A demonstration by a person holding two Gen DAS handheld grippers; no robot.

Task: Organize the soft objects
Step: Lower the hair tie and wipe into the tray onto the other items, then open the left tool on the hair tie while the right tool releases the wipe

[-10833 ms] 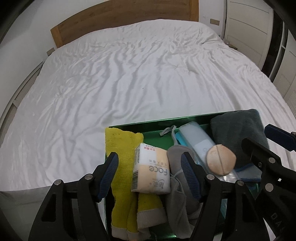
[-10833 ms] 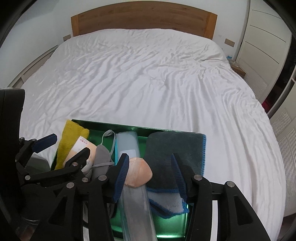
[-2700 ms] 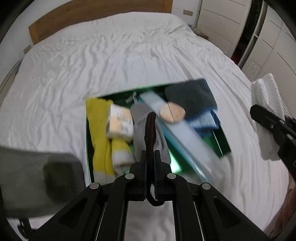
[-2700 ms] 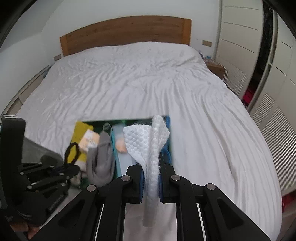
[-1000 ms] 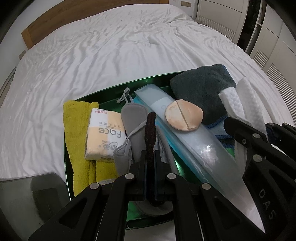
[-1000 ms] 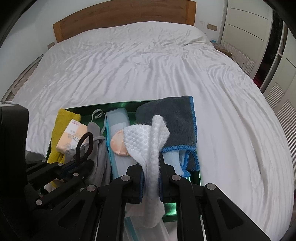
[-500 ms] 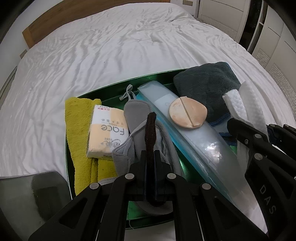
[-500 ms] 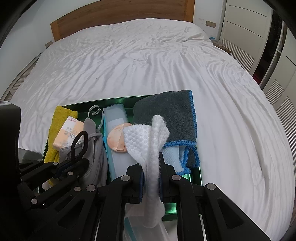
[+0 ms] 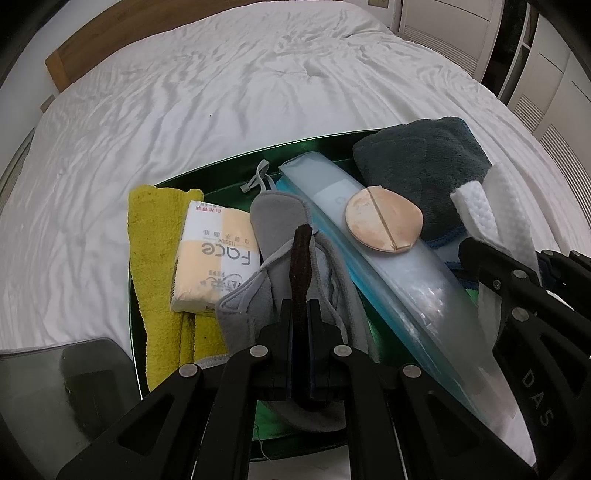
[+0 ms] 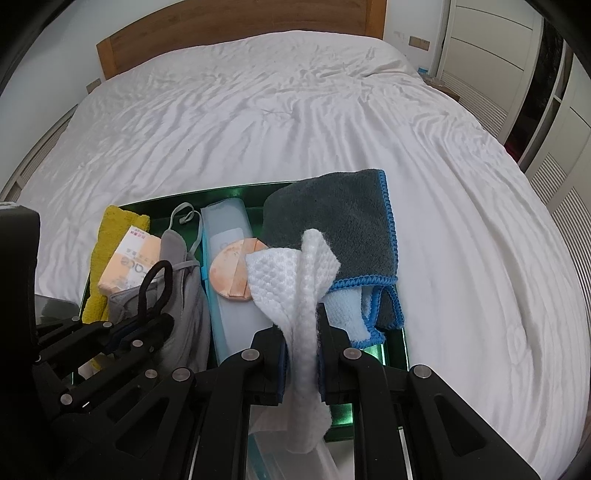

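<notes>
Left gripper is clamped on a dark hair tie — the loop stands up between the closed jaws, over the near part of the green tray. Right gripper is pinched shut on a white waffle cloth that drapes both above and below the jaws, held over the tray's near right part.

In the tray, near to far and left to right:
- yellow towel along the left edge, tissue pack lying on it
- grey eye mask in the middle, strap reaching toward the far edge
- long pale-blue pouch running diagonally from the far edge toward the near right corner, round peach sponge resting on it
- dark grey towel with blue trim at the far right corner, overhanging the right edge

Tray sits on the white bed near its foot edge — wooden headboard at the far end.
</notes>
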